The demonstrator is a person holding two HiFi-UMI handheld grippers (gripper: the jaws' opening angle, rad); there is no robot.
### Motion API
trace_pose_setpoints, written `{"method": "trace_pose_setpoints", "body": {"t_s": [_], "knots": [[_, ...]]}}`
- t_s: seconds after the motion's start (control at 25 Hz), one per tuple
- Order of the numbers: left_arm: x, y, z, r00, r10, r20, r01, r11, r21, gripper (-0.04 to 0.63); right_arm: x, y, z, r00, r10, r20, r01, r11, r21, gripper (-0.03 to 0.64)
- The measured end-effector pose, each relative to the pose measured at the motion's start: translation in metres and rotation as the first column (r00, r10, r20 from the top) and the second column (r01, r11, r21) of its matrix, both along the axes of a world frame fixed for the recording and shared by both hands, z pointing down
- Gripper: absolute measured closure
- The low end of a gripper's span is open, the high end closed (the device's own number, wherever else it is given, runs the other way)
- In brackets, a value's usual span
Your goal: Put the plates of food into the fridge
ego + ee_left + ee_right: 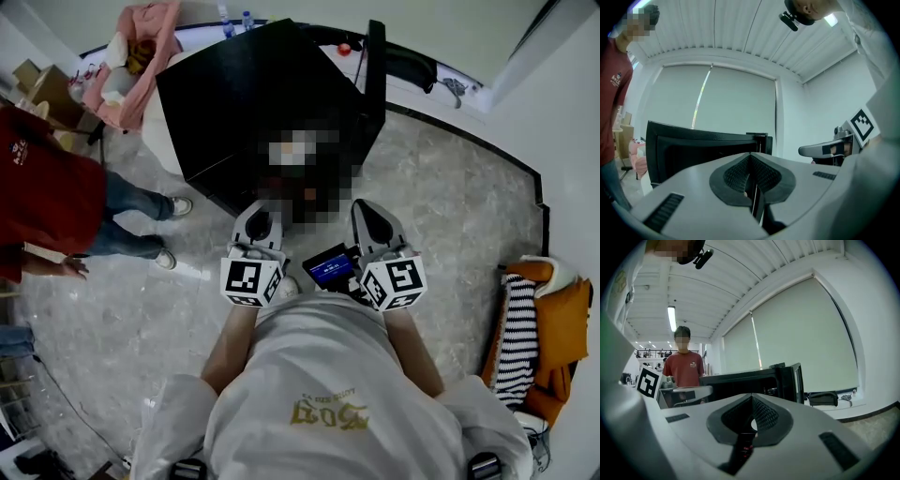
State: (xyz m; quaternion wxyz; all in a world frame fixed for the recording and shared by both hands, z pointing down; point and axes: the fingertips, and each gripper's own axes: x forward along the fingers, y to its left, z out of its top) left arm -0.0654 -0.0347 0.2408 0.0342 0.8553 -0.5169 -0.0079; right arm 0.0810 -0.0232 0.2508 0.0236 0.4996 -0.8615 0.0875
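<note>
Fridge (pixel 253 103) standing on floor ahead of both grippers, door (pixel 376 66) hanging open at right. Interior showing only as dark; contents hard to make out. Left gripper (pixel 751 171) clenching, pads meeting, gripping nothing. Right gripper (pixel 751 414) likewise pressing pad to pad, empty. Both hovering near chest, touching nothing. Bystander (pixel 47 192) standing at left, cut off by frame edge.

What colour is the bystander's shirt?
Red; the shirt shows best in the right gripper view.
</note>
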Motion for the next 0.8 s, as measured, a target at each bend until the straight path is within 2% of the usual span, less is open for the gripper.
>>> {"method": "trace_pose_setpoints", "body": {"t_s": [0.16,0.44,0.8], "knots": [[-0.001,-0.001,0.001,1.0,-0.003,0.012,0.003,1.0,-0.006,0.589,-0.002,-0.001,-0.002,1.0,0.01,-0.002,-0.01,1.0,0.004,0.607],[0.001,-0.003,0.006,1.0,0.011,0.028,-0.01,1.0,-0.012,0.589,0.013,-0.01,-0.002,0.994,0.106,-0.004,-0.106,0.994,0.035,0.607],[-0.005,-0.015,0.011,1.0,-0.007,0.016,0.007,1.0,-0.028,0.589,0.005,-0.024,-0.005,0.997,0.081,-0.01,-0.08,0.996,0.046,0.607]]}}
